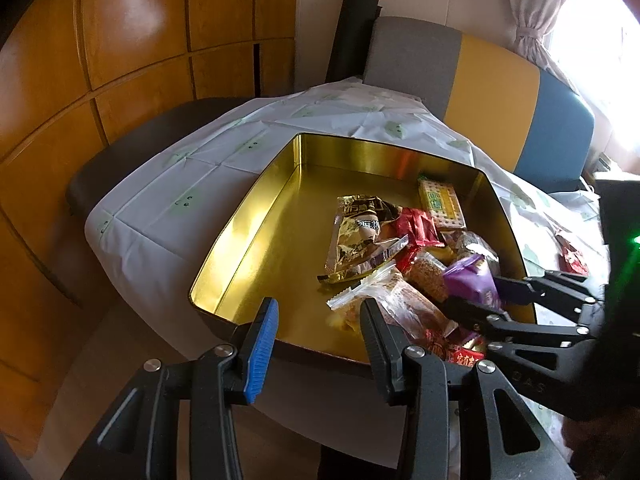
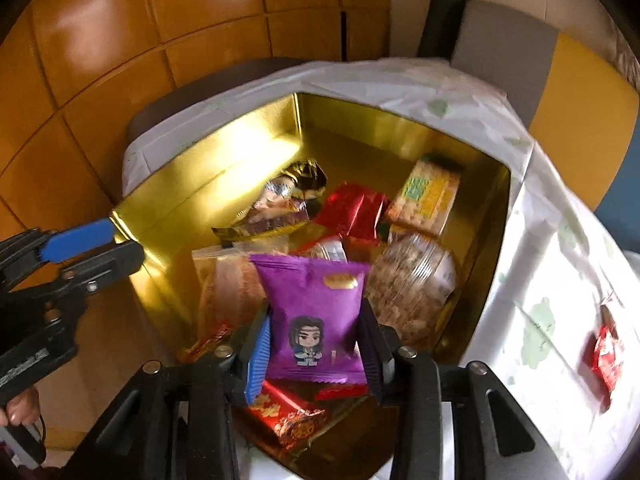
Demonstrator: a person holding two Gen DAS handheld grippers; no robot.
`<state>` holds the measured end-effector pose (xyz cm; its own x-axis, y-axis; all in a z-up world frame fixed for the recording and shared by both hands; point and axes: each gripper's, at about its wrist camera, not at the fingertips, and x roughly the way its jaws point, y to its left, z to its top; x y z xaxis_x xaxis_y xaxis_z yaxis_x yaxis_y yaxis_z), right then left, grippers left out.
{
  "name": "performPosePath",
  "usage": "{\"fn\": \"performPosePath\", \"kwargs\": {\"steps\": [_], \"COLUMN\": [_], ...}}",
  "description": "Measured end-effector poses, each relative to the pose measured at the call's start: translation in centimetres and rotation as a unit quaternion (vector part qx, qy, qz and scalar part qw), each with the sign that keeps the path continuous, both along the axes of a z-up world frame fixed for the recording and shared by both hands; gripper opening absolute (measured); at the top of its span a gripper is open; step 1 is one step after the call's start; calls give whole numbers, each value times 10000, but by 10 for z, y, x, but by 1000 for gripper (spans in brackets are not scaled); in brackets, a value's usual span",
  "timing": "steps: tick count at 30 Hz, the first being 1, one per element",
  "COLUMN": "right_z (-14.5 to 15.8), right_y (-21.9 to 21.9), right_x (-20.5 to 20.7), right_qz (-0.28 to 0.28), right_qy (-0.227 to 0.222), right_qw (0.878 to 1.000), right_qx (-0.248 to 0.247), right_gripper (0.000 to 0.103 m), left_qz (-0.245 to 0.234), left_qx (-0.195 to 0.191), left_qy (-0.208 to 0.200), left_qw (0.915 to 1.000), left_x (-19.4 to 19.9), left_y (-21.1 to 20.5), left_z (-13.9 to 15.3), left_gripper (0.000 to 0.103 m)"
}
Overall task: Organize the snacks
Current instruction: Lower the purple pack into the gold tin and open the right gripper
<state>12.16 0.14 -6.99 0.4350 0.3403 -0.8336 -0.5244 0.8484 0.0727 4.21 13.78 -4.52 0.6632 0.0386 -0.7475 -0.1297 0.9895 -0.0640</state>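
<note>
- Right gripper (image 2: 316,350) pinches purple pack (image 2: 314,316) betw. its pads, held over tin's (image 1: 240,236) near right part, above the snack pile.
- Left gripper (image 1: 316,344) is at tin's near edge, nothing betw. its pads; jaws look parted, narrow gap, so prob. near closed.
- Risk: the slick pack is gripped low down, top flops fwd; it could slip out, or snag on a pad at let-go.
- Risk: the pile sits by tin's right wall; a drop there may slide off the heap or bury the clear packs (image 2: 408,284).
- Risk: the two grippers are close at the near edge, so they may bump.
- Tin's left half is bare: room there.
- One red pack (image 2: 606,356) lies outside on the cloth (image 2: 540,240), right of tin, not yet sorted.
- Cracker pack (image 2: 428,196) is at the far right corner; gold bag (image 2: 280,204) mid-tin.
</note>
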Motion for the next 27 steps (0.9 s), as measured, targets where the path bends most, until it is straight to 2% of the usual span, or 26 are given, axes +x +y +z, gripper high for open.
{"fn": "performPosePath", "kwargs": {"steps": [14, 27], "right_z": [5, 28], "right_y": [-7, -25], "right_x": [-13, -23], "right_qz": [-119, -290], "right_qy": [-78, -349], "right_qw": [9998, 9985], "right_qx": [158, 316], "right_gripper": [46, 46], "left_qz": [-30, -97], "left_qx": [39, 110], "left_qy": [-26, -89], "left_qw": [10000, 9999], "left_x": [-3, -7], "left_y": [-4, -9], "left_z": [2, 9], "left_gripper": [43, 43]}}
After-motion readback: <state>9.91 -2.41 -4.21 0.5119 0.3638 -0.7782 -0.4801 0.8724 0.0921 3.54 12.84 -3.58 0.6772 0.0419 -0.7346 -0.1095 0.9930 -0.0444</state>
